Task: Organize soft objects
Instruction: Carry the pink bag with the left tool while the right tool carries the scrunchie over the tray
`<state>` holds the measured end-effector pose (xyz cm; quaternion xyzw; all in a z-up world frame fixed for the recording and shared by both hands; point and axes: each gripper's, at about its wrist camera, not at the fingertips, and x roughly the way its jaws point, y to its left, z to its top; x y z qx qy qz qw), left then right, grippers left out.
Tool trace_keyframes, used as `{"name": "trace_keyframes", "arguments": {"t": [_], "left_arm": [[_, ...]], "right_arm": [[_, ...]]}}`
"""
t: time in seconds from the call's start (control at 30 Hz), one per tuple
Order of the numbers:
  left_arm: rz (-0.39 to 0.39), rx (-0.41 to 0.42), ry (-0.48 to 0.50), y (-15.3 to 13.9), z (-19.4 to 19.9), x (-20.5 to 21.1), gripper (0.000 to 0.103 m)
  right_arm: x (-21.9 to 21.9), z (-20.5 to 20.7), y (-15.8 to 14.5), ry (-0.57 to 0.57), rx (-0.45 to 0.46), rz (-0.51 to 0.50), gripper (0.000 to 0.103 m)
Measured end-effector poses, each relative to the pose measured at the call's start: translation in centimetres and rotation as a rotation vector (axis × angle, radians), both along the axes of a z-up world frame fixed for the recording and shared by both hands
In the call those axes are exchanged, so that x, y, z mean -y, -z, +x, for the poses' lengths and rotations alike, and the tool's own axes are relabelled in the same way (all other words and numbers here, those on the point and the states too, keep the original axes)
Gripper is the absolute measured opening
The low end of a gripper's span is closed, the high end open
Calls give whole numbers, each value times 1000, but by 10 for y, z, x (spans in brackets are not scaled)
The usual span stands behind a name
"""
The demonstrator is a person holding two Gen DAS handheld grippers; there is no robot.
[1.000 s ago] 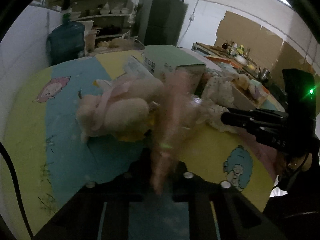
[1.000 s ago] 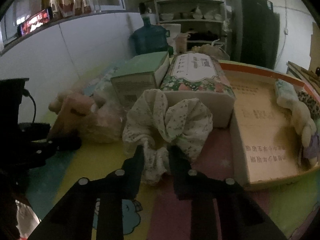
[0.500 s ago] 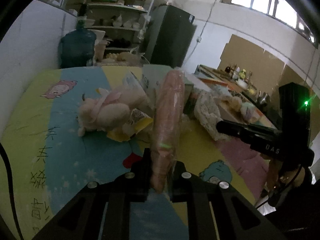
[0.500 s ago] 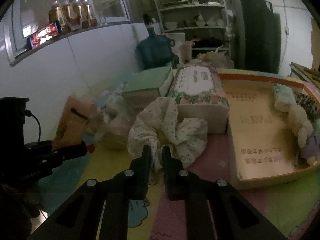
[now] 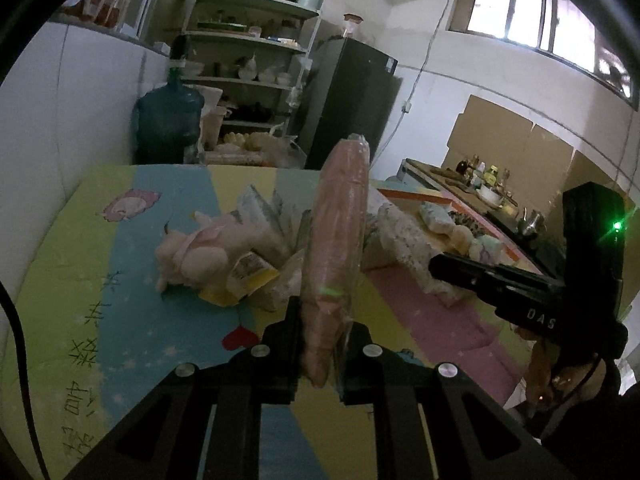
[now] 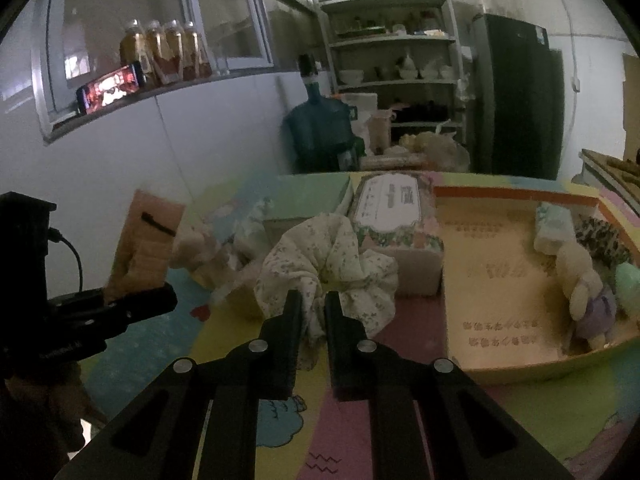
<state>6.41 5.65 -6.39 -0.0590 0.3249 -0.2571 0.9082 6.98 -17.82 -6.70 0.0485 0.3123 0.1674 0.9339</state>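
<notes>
Both claws carry a load above the cartoon-print play mat (image 5: 120, 264) on the worktop. My left claw (image 5: 320, 320) is pinched on a pink plastic-wrapped pack (image 5: 340, 240), gripping its lower end so that the pack stands nearly upright, clear of the mat. My right claw (image 6: 310, 304) is pressed together on a fold of the floral scrunchie (image 6: 328, 264), which hangs just in front of the tissue pack (image 6: 394, 208).

The cardboard tray (image 6: 500, 340) lies to the right of the tissue pack, touching or nearly touching it. Along the tray's far right side sit a cream plush toy (image 6: 580, 276) and other soft pieces, while the printed floor nearer the tissue pack is bare. That bare patch looks to me like the place for both loads.

To do this well, I would swing the scrunchie over the tray's near wall before letting go, since loose cloth can snag on the rim. The tall pack, held by one end, may tip, so I would lay it down flat rather than drop it.

Left of the tissue pack, a pink plush toy (image 5: 200, 252) and loose packets (image 5: 256, 272) wait on the mat.
</notes>
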Motion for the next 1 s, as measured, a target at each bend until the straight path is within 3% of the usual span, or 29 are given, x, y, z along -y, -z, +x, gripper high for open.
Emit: {"name": "trace_keyframes", "arguments": {"t": [0.3, 1.0], "left_arm": [[-43, 17, -11, -14, -4, 19, 14], [-39, 41, 70, -38, 8, 96, 14]], "right_arm": [[11, -10, -15, -5, 48, 34, 12], [77, -25, -47, 79, 146, 102, 12]]}}
